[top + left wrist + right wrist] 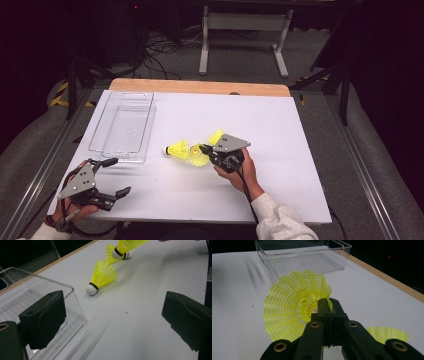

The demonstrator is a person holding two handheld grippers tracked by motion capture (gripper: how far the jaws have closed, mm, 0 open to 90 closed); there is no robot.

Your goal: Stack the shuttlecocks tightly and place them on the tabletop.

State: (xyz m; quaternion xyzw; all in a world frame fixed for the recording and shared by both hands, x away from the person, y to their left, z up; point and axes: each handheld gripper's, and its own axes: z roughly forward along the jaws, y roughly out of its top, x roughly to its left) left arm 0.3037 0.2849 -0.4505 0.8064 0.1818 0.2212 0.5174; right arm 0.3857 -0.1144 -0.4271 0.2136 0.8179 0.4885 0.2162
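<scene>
Three yellow shuttlecocks mid-frame in the high view, none yet in the clear bin (122, 127) upper left; left gripper (112, 320) gaping idle at bottom; right gripper (328, 312) clamped on one shuttlecock's skirt (294, 307), centre.

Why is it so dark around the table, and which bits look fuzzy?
High view: light falls on the white table, leaving the floor dim. Left gripper view: the near jaws look soft, the shuttlecock sharper. Right gripper view: streaky shadows beside the clear tray.
</scene>
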